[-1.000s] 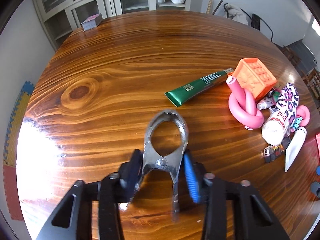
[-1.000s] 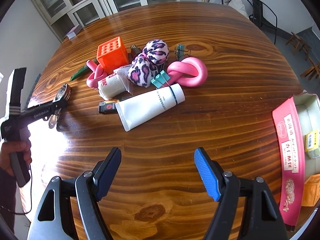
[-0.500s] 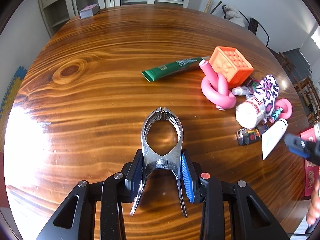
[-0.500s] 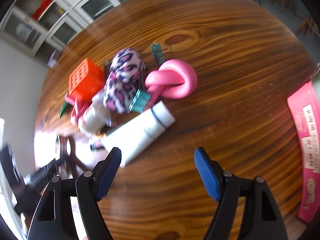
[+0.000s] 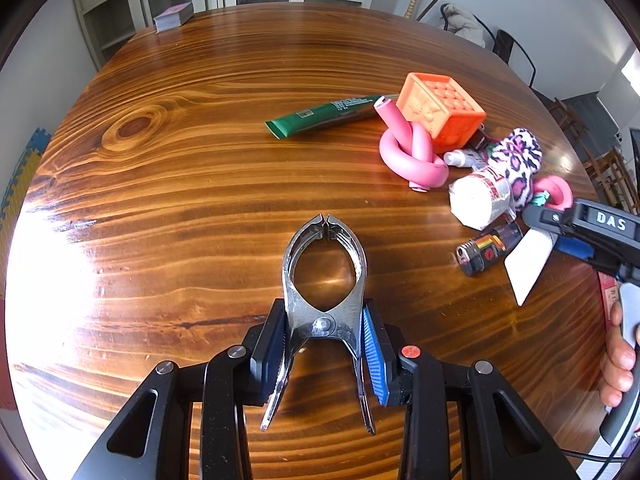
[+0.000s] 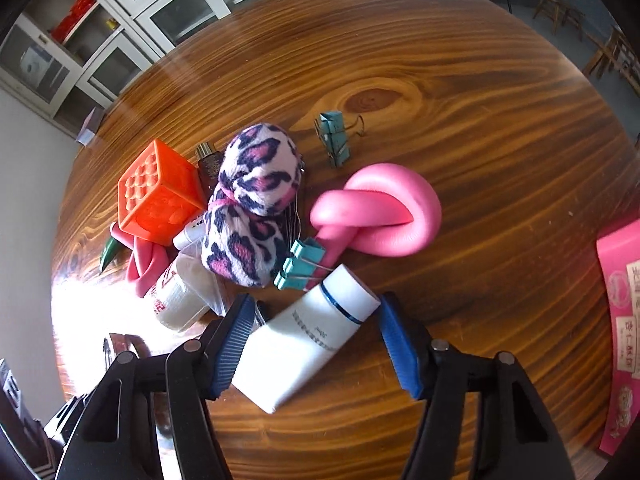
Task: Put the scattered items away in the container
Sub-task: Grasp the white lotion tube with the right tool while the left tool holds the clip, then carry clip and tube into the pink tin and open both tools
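My left gripper (image 5: 324, 344) is shut on a shiny metal spring clamp (image 5: 324, 256), held above the wooden table with its nose pointing away. My right gripper (image 6: 316, 336) straddles a white tube (image 6: 308, 344) lying on the table, and its jaws are closing. The left pad is at the tube's side, while the right pad stands just off the cap. A pink box (image 6: 618, 300), the container, shows at the right edge. In the left wrist view the right gripper hangs over the white tube (image 5: 528, 264) at the far right.
A pile lies beyond the tube: orange cube (image 6: 160, 200), leopard-print plush (image 6: 252, 204), knotted pink foam rod (image 6: 380, 216), teal binder clips (image 6: 300, 266), white wrapped roll (image 6: 180, 296). A green tube (image 5: 320, 118) and a lighter (image 5: 486, 248) lie nearby. A cabinet stands behind the table.
My right gripper came down and forward until the white tube lay between its jaws, which narrowed. My left gripper carried the clamp toward the pile on the right.
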A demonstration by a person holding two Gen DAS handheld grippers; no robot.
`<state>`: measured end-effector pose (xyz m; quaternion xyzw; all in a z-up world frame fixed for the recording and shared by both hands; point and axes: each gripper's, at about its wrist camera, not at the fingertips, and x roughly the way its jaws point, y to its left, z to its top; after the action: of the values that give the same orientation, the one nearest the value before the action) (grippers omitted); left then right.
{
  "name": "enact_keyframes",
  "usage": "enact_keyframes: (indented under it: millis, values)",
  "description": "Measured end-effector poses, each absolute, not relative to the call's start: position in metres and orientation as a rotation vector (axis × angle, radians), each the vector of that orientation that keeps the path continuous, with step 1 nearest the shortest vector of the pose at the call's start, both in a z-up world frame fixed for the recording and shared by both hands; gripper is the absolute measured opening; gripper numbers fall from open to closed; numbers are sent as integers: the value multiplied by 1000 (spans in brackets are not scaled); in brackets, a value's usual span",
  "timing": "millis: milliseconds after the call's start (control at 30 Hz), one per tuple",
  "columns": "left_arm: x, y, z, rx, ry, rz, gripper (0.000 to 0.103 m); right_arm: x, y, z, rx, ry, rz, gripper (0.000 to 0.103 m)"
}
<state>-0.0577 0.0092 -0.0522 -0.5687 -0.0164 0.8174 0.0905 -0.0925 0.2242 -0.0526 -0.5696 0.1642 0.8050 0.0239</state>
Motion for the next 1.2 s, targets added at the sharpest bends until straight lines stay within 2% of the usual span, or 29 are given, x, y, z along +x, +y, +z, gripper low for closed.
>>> enact_keyframes:
  millis: [67, 300, 467, 633, 767, 1200]
  values:
    - [-56, 15, -51, -1690, -44, 2428, 38, -93, 218, -52, -1757, 425, 2511, 55]
    - [-49, 33, -45, -1676, -29, 2436, 38, -77, 211, -51, -1780, 293, 2608, 43]
    - [-42, 51, -39, -1667, -20, 2443, 38, -56, 214, -49, -1824, 294, 2650, 31]
    - [-24, 50, -39, -1672, -17, 2449, 38, -39, 226, -51, -1853, 243, 2681, 31]
    - [-12, 29, -37, -1693, -22, 2458, 38, -30, 232, -51, -1862, 148, 2701, 31]
    - [16, 36, -40, -1748, -57, 2517, 38, 10, 231, -51, -1793, -152, 2761, 33]
